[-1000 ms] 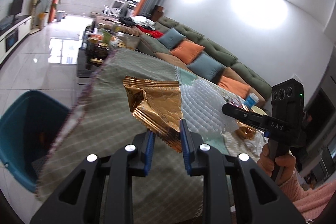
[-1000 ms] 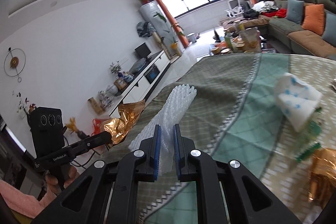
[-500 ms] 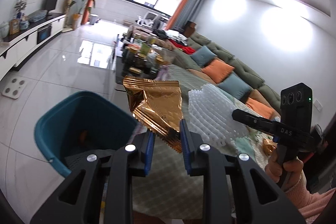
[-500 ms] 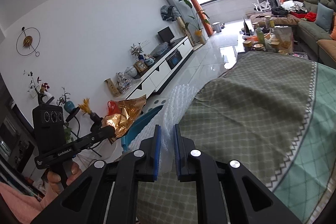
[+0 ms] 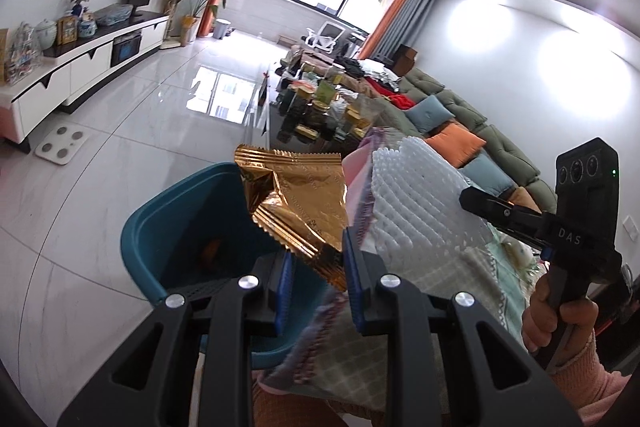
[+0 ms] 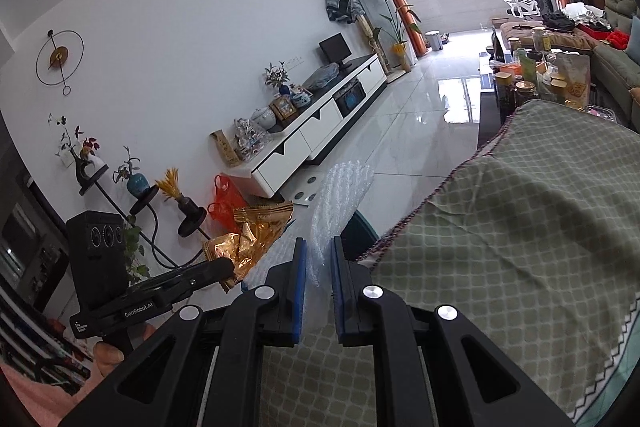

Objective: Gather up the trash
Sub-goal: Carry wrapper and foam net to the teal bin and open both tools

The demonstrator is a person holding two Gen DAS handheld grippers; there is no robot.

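Observation:
My left gripper is shut on a crumpled gold foil wrapper and holds it in the air over the teal trash bin on the floor. My right gripper is shut on a white foam net sleeve, which also shows in the left wrist view just right of the wrapper. In the right wrist view the gold wrapper hangs from the left gripper, and the bin's rim shows beside the table edge.
A table with a green checked cloth lies to the right of the bin. A coffee table with jars, a sofa with cushions and a white TV cabinet stand around a glossy tiled floor.
Both grippers have swung left off the table with their loads. The bin has come under the gold wrapper, and the foam sleeve now hangs past the table edge.

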